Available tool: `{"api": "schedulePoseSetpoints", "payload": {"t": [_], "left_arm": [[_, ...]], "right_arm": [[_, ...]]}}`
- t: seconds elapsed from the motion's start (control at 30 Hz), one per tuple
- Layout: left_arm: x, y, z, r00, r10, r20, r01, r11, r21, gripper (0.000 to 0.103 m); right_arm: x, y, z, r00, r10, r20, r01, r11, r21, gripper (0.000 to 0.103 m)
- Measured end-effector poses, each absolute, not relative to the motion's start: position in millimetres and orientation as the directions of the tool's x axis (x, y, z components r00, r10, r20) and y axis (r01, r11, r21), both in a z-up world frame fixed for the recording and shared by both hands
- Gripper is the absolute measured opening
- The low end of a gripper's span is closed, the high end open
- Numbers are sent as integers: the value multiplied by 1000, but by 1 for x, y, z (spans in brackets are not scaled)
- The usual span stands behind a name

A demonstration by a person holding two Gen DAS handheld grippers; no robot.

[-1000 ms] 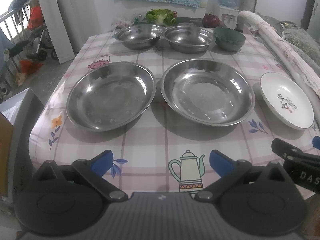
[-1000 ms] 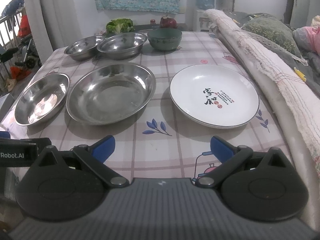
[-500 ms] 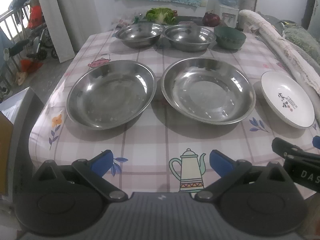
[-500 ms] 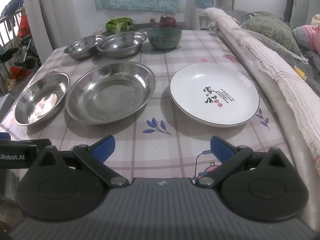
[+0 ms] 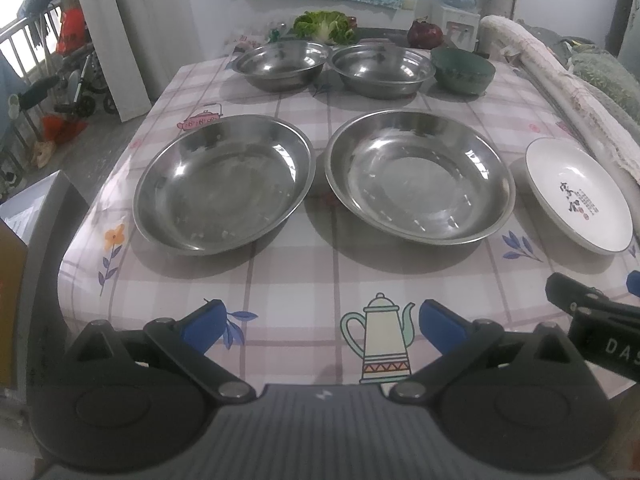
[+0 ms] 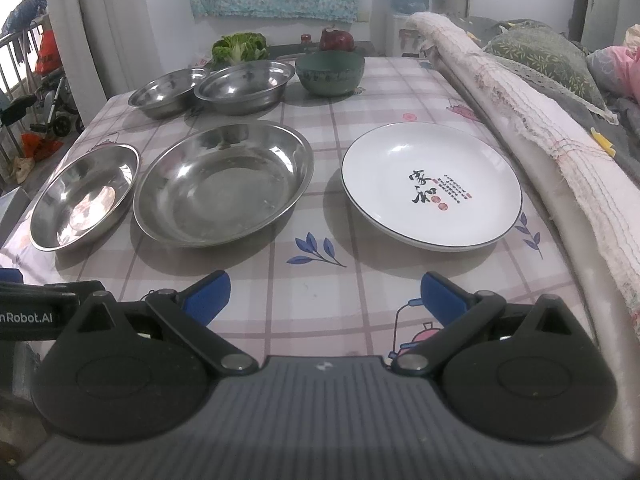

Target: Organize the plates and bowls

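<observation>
Left wrist view: The left tongs (image 5: 320, 324) were released, with the 2 blue-tipped fingers (image 5: 202, 324) spread wide and holding nothing, above the near edge of the surface (image 5: 288, 280), which carried a checked cloth. The landmark was the right steel plate (image 5: 420, 176). Just beside it, to its left, lay the left steel plate (image 5: 224, 184); the 2 rims were close, but contact could not be confirmed. To the landmark's right, apart from it, sat the white plate (image 5: 580, 196) with printed characters. Beyond the landmark stood 2 steel bowls, the left steel bowl (image 5: 282, 64) and the right steel bowl (image 5: 382, 66), side by side, with the green bowl (image 5: 464, 70) to their right. A printed teapot (image 5: 380, 340) lay between the fingers on the cloth. Part of the right tongs (image 5: 592, 320) entered at the right edge.

Right wrist view: The right tongs (image 6: 324, 292) were likewise released and empty, above the near edge of the surface. The right steel plate (image 6: 224, 188) lay left of the white plate (image 6: 432, 188), with bare cloth between them. The left steel plate (image 6: 86, 196) lay left of the landmark, close to its rim. The 2 steel bowls (image 6: 240, 86) and the green bowl (image 6: 330, 72) stood beyond it. A rolled cloth (image 6: 520, 100) ran along the right side of the surface.
</observation>
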State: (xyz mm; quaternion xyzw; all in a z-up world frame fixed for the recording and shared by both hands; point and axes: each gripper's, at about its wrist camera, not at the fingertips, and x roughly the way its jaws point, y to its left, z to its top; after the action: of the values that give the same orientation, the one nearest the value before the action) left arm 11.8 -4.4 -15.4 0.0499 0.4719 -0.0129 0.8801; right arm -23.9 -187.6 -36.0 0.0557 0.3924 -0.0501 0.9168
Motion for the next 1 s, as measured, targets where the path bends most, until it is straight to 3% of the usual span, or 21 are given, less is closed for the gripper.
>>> {"api": "schedulePoseSetpoints", "payload": {"t": [1.0], "left_arm": [[12,-2,-19,553,26,-833,68,995,76,103]], "right_arm": [[-23,-188,-37,687,-49,-725,135,989,62,102]]}}
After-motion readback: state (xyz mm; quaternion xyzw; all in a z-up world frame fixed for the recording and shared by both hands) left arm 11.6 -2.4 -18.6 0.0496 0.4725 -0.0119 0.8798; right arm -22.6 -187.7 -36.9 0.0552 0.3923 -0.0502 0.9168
